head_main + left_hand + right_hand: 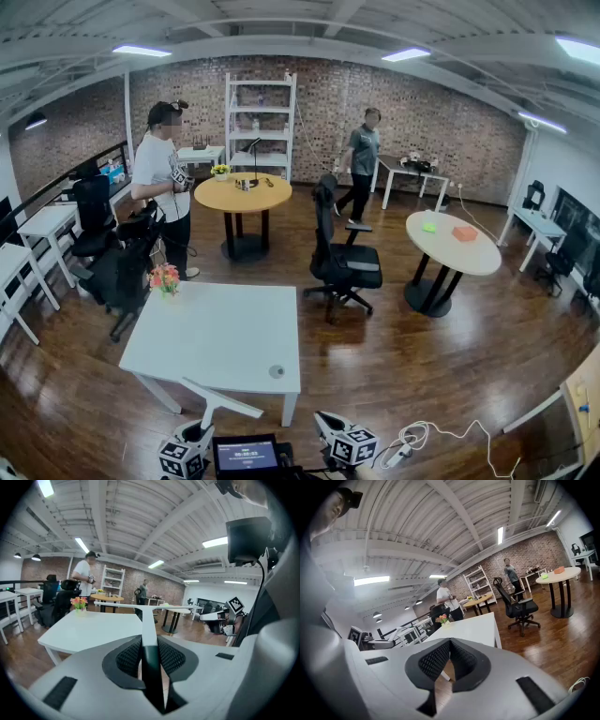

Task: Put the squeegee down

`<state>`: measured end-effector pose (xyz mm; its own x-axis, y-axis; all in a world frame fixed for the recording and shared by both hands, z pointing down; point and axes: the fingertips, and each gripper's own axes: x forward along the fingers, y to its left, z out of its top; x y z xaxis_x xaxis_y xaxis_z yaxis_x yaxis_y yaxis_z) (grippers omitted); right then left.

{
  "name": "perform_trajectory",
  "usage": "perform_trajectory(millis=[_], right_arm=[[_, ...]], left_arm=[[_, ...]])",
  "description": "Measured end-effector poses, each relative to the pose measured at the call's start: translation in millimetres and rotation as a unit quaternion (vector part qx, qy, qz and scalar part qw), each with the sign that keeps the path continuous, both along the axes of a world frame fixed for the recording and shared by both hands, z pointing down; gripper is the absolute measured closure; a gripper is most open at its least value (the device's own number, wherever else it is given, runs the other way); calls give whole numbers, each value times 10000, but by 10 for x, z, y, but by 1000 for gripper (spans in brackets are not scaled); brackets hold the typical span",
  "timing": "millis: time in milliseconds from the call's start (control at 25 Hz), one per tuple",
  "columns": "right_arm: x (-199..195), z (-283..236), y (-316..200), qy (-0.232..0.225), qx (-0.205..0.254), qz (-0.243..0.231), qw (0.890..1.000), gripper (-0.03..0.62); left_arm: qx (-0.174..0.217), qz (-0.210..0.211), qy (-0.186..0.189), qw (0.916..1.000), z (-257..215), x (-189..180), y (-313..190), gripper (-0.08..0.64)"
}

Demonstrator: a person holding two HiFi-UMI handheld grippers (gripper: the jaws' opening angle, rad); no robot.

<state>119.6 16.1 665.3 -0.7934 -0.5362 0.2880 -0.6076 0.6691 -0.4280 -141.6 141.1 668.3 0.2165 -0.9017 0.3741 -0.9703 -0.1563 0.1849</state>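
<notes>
Left gripper (150,654): jaws clamped on the dark handle of the squeegee (149,618), which hangs in the air at the near edge of the white table (202,337), blade crosswise to the shaft. Right gripper (449,643): jaws closed on nothing, held off the table's near right corner. Finding: the squeegee is not yet down. Recommended: carry it forward over the bare middle of the table, lower it until blade and shaft both rest flat, and only then release (a drop from height could send it skidding). Keep clear of the small round item (277,371) by the table's near right corner and of the flower pot (166,279) at its far left corner.
</notes>
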Motion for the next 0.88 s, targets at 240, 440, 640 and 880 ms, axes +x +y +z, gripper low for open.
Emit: perform_trajectory(millis=[240,440,640,880], right_arm=[[184,-28,-101,-35,38,-8,10000,572],[363,15,-141,-50,7,17,10000,572],[477,55,-184,-132,-17,-2,9999,572],[554,61,-260,-171,-7,-26,9998,571]], left_arm=[[-11,-15,38,10000,10,187,-112,474],[37,-13,35,10000,-12,341,-185,474],[-12,-44,42,10000,3,454,-246,474],[-22,-16,51,10000,-42,545,-346,474]])
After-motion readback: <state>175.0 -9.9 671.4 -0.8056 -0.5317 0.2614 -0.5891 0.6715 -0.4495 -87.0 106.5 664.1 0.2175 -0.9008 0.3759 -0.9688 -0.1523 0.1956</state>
